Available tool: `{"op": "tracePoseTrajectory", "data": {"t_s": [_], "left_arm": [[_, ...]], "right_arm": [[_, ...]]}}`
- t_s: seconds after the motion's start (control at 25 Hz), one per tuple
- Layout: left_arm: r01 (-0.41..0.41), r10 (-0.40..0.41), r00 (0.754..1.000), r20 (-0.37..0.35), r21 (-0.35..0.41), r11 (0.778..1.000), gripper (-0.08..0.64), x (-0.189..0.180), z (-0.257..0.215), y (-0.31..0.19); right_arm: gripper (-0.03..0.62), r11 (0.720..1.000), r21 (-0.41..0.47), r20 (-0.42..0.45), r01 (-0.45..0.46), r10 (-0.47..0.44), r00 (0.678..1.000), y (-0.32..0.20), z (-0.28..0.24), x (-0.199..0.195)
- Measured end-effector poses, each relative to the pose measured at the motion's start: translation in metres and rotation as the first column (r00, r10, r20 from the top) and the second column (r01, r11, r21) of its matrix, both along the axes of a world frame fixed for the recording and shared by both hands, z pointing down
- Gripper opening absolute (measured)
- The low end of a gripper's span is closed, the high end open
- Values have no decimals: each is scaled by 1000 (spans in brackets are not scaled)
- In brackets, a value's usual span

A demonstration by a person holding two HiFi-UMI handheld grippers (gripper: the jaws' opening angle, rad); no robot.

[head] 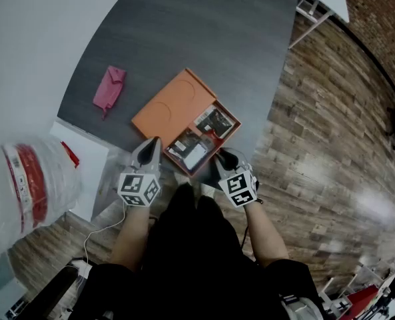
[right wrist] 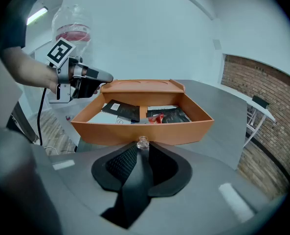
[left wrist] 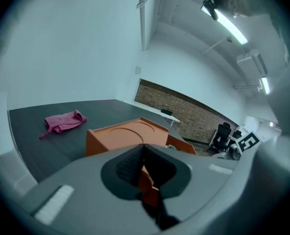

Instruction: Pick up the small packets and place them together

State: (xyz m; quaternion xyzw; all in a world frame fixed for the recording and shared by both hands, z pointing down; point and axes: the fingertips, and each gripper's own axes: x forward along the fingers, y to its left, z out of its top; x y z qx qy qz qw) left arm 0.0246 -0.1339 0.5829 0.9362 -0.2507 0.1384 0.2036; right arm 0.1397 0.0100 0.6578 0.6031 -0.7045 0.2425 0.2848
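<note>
Dark packets [right wrist: 121, 109] in orange box [right wrist: 140, 131]; left claw [left wrist: 144, 155] tight on its wall, right claw [right wrist: 142, 150] tight on clear scrap [right wrist: 143, 142].

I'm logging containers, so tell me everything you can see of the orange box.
The box is orange, cardboard-looking, and lies open on the dark table near its edge. Its lid, embossed with circles, lies opened out beside it. A divider splits its inside in two, and each half holds packets. The left gripper's fingers are shut on an orange edge of it.
</note>
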Motion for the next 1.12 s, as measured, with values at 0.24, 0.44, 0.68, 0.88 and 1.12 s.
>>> {"op": "tracePoseTrajectory", "data": {"t_s": [0.24,0.44,0.68,0.88,1.12], "left_arm": [[1,-1,1000,-17,3,1000,0,0,-1,-1],[-2,2,1000,-15,0,1000,0,1,0,-1],[11,-11,1000,-29,-1,1000,0,2,-3,-3],[10,-7,996,-85,32,999,0,5,-25,-8],[14,-4,991,-134,72,997,0,16,-57,-19]], "right_arm": [[78,1000,1,-3,7,-7,1000,2,0,-1],[85,1000,1,-7,3,-3,1000,3,1,0],[121,1000,-9,-16,-8,8,1000,7,-13,14],[120,1000,12,-71,-19,20,997,6,-37,36],[107,998,57,-117,16,-9,993,-26,-75,54]]}}
